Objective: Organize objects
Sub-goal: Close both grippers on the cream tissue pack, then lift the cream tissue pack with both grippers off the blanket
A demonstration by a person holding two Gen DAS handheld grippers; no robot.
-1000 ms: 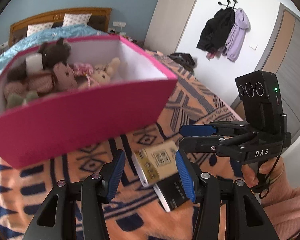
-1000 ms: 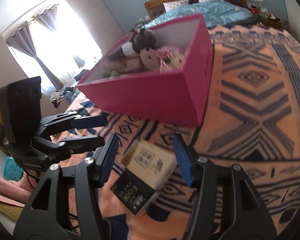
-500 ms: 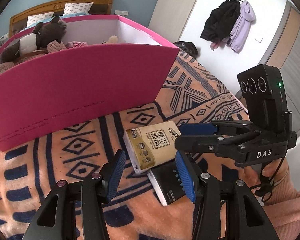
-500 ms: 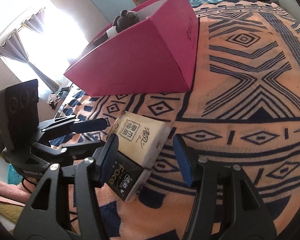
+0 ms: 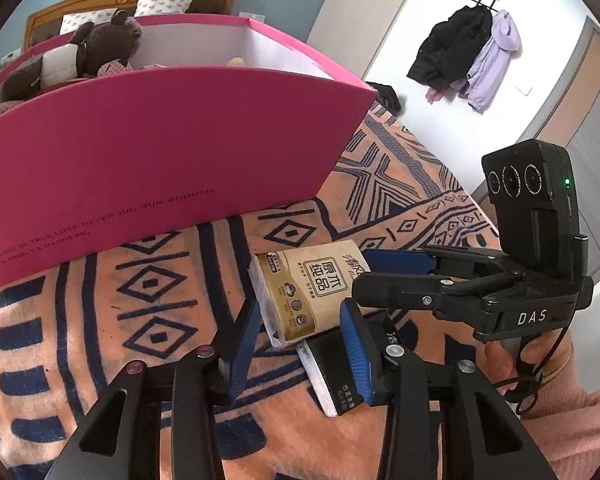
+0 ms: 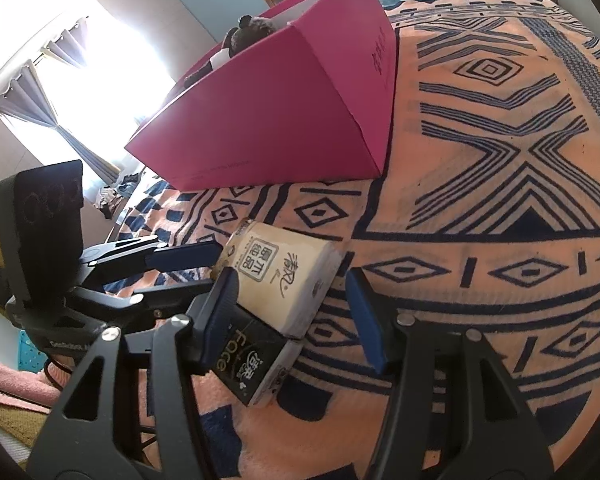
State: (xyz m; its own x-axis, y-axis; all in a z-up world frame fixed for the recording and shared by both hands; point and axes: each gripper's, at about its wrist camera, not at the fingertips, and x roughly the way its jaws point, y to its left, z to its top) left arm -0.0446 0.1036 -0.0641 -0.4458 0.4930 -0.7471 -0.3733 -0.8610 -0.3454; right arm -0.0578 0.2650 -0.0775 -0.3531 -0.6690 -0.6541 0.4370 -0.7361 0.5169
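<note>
Dropped closer to bed [image 5: 100, 320] since earlier; left gripper [image 5: 298, 334] jaws closing around tan tissue pack [image 5: 312, 292], right gripper [image 6: 292, 316] jaws gaping, pink box [image 5: 160, 160] at 11 o'clock.

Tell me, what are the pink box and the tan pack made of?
Pink box: seemingly matte cardboard, with thin flat walls and crisp folded corners. Tan pack: probably soft tissues in glossy plastic wrap, judging by its rounded edges and slight sheen.
</note>
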